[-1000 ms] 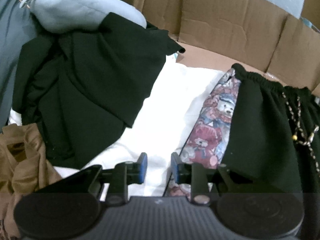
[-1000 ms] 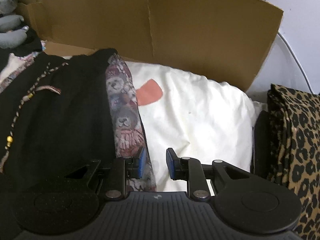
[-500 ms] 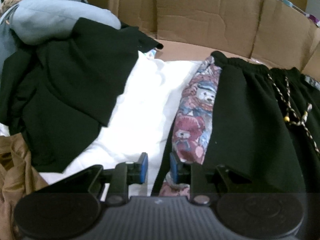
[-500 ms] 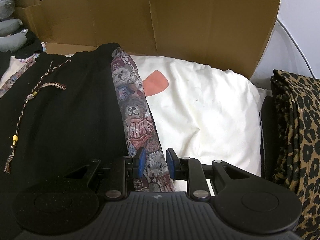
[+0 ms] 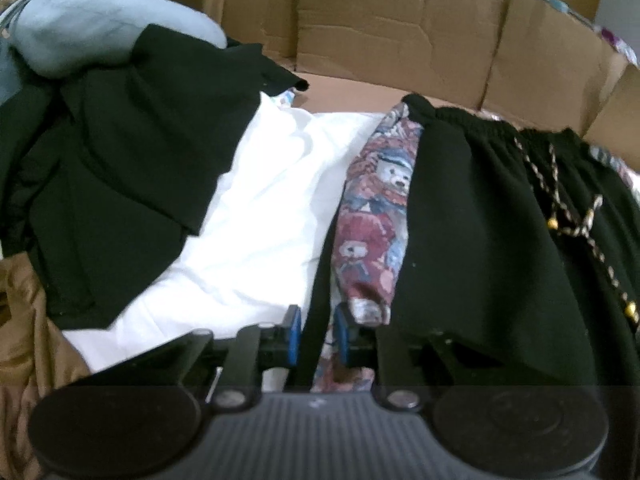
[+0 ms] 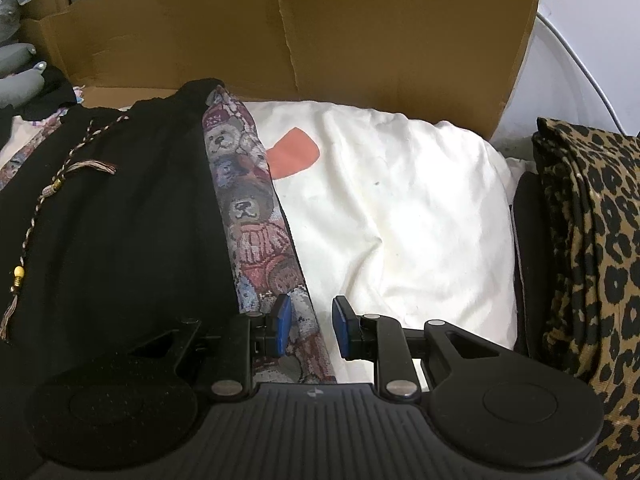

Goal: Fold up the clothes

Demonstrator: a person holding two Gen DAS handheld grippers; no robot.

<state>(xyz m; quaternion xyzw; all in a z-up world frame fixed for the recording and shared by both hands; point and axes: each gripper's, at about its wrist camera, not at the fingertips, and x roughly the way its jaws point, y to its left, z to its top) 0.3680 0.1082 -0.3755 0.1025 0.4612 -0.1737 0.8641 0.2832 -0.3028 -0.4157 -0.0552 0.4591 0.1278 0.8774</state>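
Observation:
A black garment (image 5: 480,220) with an elastic waistband and a beaded braided drawstring (image 5: 568,216) lies over a teddy-bear print cloth (image 5: 376,208). My left gripper (image 5: 317,334) sits at their left edge. Its jaws are closing, with a black strip of that edge between them and small gaps still beside the pads. In the right wrist view the same black garment (image 6: 120,220) fills the left side. The teddy-bear cloth (image 6: 248,208) runs along its right edge and passes between the jaws of my right gripper (image 6: 308,326), which is open and not pressing on it.
A white sheet (image 5: 248,220) and a white pillow (image 6: 400,208) lie beneath. A heap of black clothes (image 5: 120,160), a light blue garment (image 5: 92,28) and a brown cloth (image 5: 20,320) sit left. Cardboard walls (image 6: 360,40) stand behind. Folded leopard-print fabric (image 6: 592,240) is at right.
In the left view the garment's edge has slid left into the jaws, which have narrowed. In the right view the teddy-bear strip moved from left of the jaws to between them.

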